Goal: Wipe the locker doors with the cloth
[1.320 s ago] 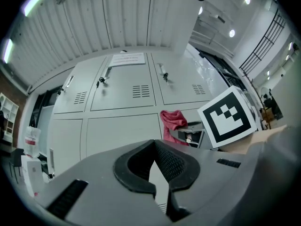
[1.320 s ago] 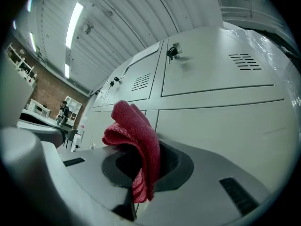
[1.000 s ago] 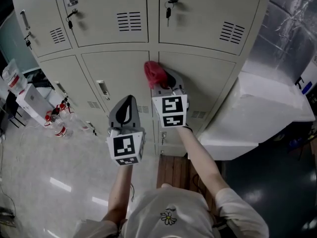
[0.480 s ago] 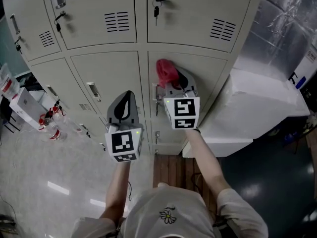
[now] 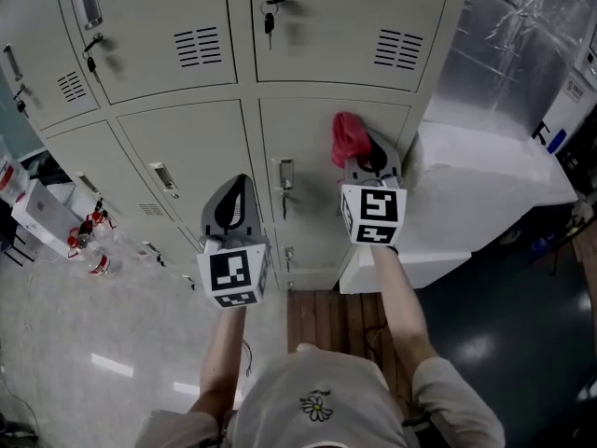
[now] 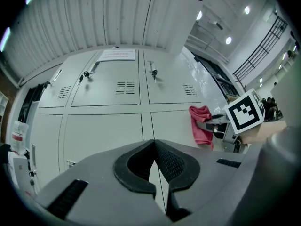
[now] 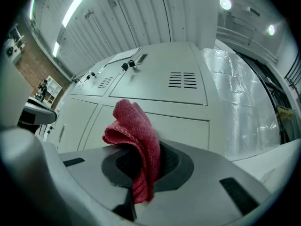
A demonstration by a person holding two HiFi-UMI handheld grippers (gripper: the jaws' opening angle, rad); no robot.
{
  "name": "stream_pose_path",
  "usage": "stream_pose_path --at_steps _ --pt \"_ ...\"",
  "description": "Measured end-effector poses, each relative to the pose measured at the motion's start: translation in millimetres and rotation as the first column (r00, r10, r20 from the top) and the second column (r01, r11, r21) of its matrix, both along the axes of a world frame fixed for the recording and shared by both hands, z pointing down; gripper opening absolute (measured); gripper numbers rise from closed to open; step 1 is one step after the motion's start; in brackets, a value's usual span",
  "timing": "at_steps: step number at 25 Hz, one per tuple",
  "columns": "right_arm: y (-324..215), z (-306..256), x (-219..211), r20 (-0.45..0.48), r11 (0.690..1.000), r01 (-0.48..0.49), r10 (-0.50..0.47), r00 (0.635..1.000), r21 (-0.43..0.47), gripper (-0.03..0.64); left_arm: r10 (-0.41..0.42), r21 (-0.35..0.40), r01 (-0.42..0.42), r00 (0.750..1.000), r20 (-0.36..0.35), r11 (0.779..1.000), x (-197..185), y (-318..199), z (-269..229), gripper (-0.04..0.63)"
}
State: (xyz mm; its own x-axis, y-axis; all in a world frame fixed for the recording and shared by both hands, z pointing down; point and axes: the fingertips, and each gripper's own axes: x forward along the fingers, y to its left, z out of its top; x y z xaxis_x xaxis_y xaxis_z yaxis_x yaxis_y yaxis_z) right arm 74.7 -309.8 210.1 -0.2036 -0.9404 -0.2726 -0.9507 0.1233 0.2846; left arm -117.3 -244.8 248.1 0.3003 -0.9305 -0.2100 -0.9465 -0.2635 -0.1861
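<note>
The beige lockers fill the upper head view. My right gripper is shut on a red cloth and holds it against the lower right locker door, towards that door's right side. In the right gripper view the cloth hangs bunched between the jaws. My left gripper hovers in front of the lower middle door, shut and holding nothing. The left gripper view shows its jaws meeting, with the cloth off to the right.
Keys hang in the locks of the upper doors. A white covered block and a foil-wrapped surface stand right of the lockers. Bottles and a box sit on the floor at left. A wooden pallet lies underfoot.
My right gripper has slid the cloth rightwards across the lower right door, from its left edge to its right side. The left gripper has stayed where it was.
</note>
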Motion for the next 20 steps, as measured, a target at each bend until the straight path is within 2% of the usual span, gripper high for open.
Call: stream_pose_path --at_steps 10,12,20 --pt "6.3 1.1 77.9 0.008 0.983 -0.182 0.182 0.983 -0.011 0.04 0.046 -0.014 -0.046 0.999 -0.001 0.999 21.1 -1.2 4.5 0.017" --pt "7.3 1.0 86.5 0.005 0.979 -0.203 0.203 0.979 -0.015 0.038 0.051 -0.037 -0.051 0.999 0.001 0.998 24.5 -2.1 9.3 0.017" --pt "8.4 2.5 100.9 -0.009 0.968 -0.248 0.248 0.969 -0.025 0.04 0.061 -0.025 -0.061 0.998 -0.004 0.998 33.1 -4.9 9.1 0.017"
